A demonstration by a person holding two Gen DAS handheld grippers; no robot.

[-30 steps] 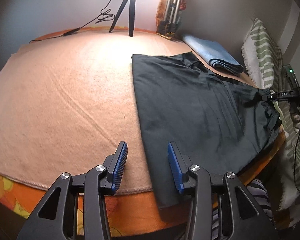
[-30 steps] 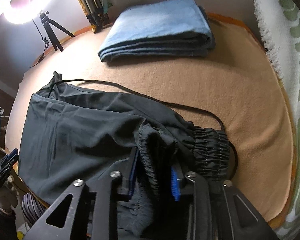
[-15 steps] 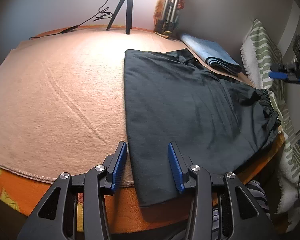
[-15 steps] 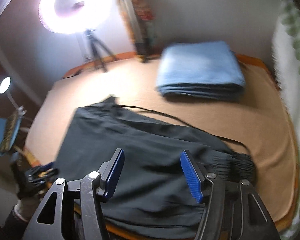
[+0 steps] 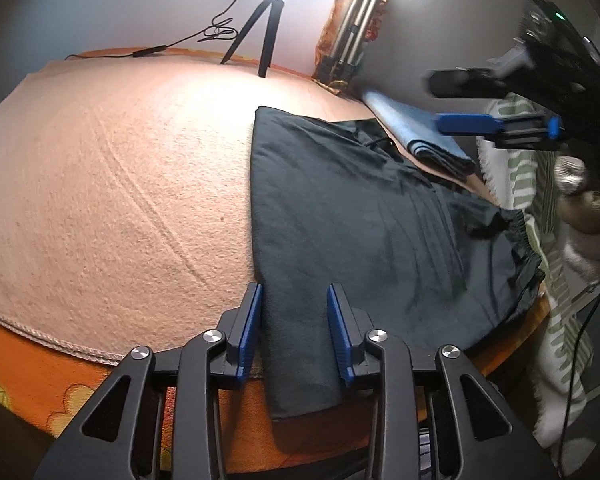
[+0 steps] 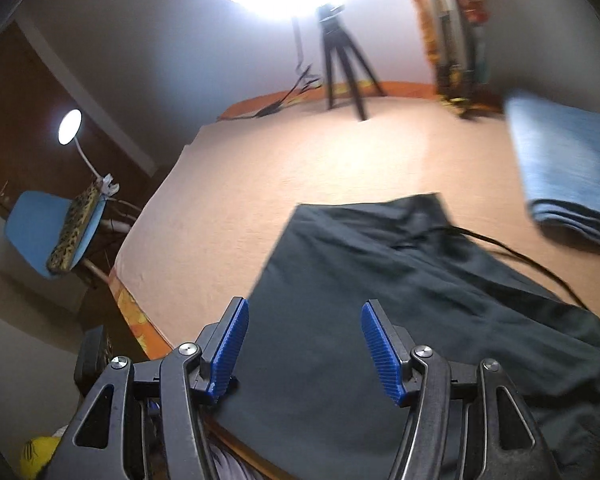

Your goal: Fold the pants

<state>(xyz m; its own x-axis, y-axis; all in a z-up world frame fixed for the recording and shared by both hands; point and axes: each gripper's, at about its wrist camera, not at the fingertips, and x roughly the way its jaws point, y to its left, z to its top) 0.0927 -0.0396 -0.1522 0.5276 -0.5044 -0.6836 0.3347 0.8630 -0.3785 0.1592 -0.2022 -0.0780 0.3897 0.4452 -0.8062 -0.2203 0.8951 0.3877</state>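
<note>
Nearest, the left gripper (image 5: 294,326) straddles the hem end of the dark pants (image 5: 360,216), its jaws closing with the cloth lying between the blue pads (image 5: 250,324) but, as far as I can see, not yet pinched. The right gripper (image 6: 304,348) hangs above the pants with jaws standing wide and nothing held. The pants lie flat on the peach blanket (image 5: 112,184), one end drooping over the near edge. The fabric looks thin, light and limp (likely slippery), so it is best taken at the hem corners or the gathered waistband (image 5: 520,232). Beyond lies a folded blue garment (image 5: 420,132).
</note>
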